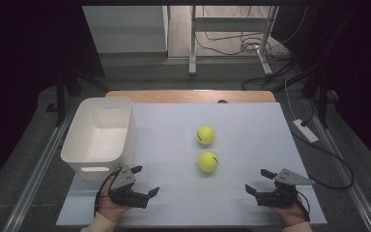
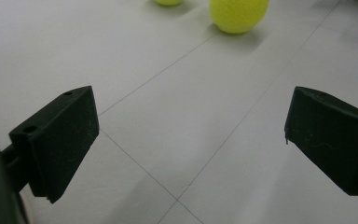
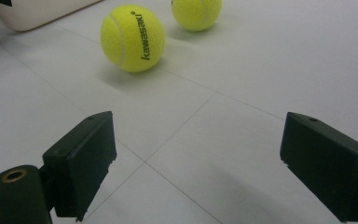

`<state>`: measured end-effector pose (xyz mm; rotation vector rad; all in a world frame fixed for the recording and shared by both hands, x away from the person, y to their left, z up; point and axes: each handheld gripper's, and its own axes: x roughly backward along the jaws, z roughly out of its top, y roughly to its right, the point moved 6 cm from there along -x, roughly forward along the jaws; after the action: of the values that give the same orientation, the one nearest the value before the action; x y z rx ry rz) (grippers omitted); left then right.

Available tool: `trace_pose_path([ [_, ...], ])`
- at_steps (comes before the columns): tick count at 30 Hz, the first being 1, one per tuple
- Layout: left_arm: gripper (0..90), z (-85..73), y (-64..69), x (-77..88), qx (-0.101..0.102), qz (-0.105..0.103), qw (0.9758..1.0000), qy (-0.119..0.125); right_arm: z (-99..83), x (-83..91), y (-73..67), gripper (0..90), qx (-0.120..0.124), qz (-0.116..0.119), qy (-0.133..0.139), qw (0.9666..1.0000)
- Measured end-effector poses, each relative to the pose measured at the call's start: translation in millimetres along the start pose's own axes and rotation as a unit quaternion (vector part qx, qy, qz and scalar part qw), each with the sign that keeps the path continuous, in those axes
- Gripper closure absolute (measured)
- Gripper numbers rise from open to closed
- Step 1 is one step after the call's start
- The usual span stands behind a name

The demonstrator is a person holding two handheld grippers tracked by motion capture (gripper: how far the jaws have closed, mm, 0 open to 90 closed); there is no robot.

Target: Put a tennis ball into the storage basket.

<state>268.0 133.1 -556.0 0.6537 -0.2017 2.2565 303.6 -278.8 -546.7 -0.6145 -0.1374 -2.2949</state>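
Two yellow tennis balls lie mid-table: the near ball [image 1: 207,162] [image 3: 133,37] [image 2: 238,14] and the far ball [image 1: 206,135] [image 3: 196,13], with the far ball's lower edge [image 2: 168,2] just showing at the top of the left gripper view. My left gripper [image 1: 145,180] [image 2: 191,144] rests at the front left, jaws wide apart and empty, pointing toward the balls. At the front right my right gripper [image 1: 259,181] [image 3: 198,168] is open too, nothing between its jaws, aimed at the near ball.
A white plastic bin [image 1: 100,135] stands at the table's left, just behind my left gripper; its corner [image 3: 37,11] shows in the right gripper view. The white table mat [image 1: 251,125] ends at a wooden edge [image 1: 193,95] at the back.
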Motion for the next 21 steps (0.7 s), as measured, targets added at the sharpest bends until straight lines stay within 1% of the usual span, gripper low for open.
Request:
trace_pose_path([
  [10, 3.5, -1.2, 2.5, 0.0, 0.002, 0.000, 1.0000, -0.001, 0.8, -3.4, 1.9, 11.6, -0.001, 0.007, 0.000, 1.0000],
  [13, 3.5, -1.3, 2.7, 1.1, 0.003, 0.000, 1.0000, 0.000, 0.7, -4.2, 0.3, 11.7, 0.004, 0.009, -0.002, 1.0000],
  [16, 3.4, -1.0, 3.0, 1.3, 0.003, 0.003, 1.0000, 0.001, 2.0, -3.9, -0.7, 11.7, 0.004, 0.008, -0.001, 1.0000],
  [21, 3.4, 1.2, 4.1, 0.8, -0.001, 0.005, 1.0000, 0.000, 1.7, -3.6, -2.5, 11.7, 0.009, 0.008, -0.002, 0.9999],
])
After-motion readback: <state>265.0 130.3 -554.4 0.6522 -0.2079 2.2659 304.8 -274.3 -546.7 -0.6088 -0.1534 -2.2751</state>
